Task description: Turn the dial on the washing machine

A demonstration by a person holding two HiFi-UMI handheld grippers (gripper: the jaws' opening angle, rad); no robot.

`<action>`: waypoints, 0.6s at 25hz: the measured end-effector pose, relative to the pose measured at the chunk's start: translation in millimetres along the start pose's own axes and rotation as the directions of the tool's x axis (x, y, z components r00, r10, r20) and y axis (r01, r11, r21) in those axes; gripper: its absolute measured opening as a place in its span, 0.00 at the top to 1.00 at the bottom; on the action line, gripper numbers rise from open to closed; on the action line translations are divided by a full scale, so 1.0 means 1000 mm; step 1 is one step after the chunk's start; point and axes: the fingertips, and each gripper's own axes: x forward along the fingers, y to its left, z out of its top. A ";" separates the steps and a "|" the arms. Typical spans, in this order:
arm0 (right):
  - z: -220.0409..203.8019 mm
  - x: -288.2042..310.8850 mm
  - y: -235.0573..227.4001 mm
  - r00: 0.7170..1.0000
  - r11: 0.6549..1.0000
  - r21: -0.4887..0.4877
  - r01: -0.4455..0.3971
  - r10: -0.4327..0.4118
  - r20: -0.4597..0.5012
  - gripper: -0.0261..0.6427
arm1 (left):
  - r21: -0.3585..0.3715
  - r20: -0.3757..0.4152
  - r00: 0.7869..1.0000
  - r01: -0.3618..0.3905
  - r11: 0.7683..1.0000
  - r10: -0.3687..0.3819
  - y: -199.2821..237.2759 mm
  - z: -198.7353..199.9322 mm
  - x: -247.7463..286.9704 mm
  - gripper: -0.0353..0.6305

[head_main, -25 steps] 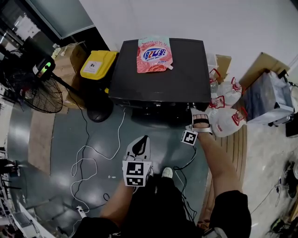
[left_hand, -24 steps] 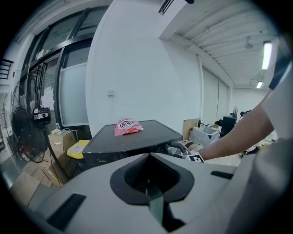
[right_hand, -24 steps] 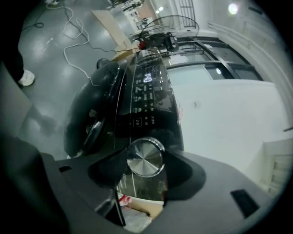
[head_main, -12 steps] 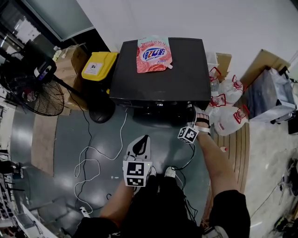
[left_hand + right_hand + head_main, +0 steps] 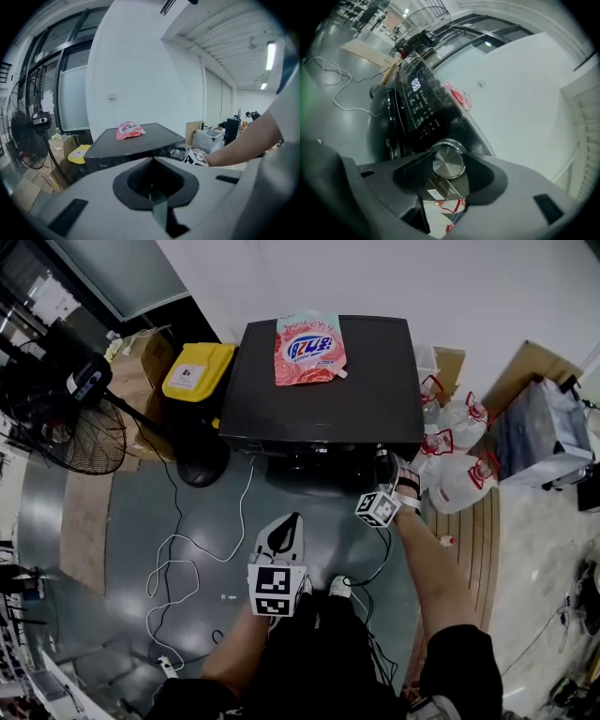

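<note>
Clearly the step in hand is the twist itself. The right tool point(image 5: 388, 474) is up against the front of the black washing machine point(image 5: 319, 399), at the right end of its control panel point(image 5: 419, 105). In the right gripper view the silver dial point(image 5: 448, 161) sits between its jaws, one on each side of the rim. They look clamped on it, though firm contact is hard to confirm from this angle.

To do it well, the tool's long axis should stay in line with the dial's centre, so the roll comes from the wrist and does not pry sideways. An even squeeze should stop the smooth metal rim from slipping. Short, slow turns with a glance at the lit display would help to stop on the wanted setting.

The left tool point(image 5: 152, 197) hangs low, well back from the machine, its jaws together on nothing. It need only stay clear.
</note>
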 end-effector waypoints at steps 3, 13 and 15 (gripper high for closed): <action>-0.001 0.000 -0.003 0.999 0.989 0.144 -0.028 0.031 -0.019 0.63 | -0.012 -0.008 1.000 0.006 1.000 -0.006 0.001 -0.002 0.002 0.93; -0.002 0.000 -0.007 0.995 0.926 0.369 -0.084 0.099 -0.023 0.62 | -0.045 -0.007 1.000 -0.001 0.999 0.000 0.009 -0.001 0.004 0.93; -0.002 -0.001 -0.007 0.995 0.923 0.375 -0.086 0.101 -0.022 0.62 | -0.044 -0.007 1.000 -0.001 0.999 0.001 0.009 -0.002 0.003 0.93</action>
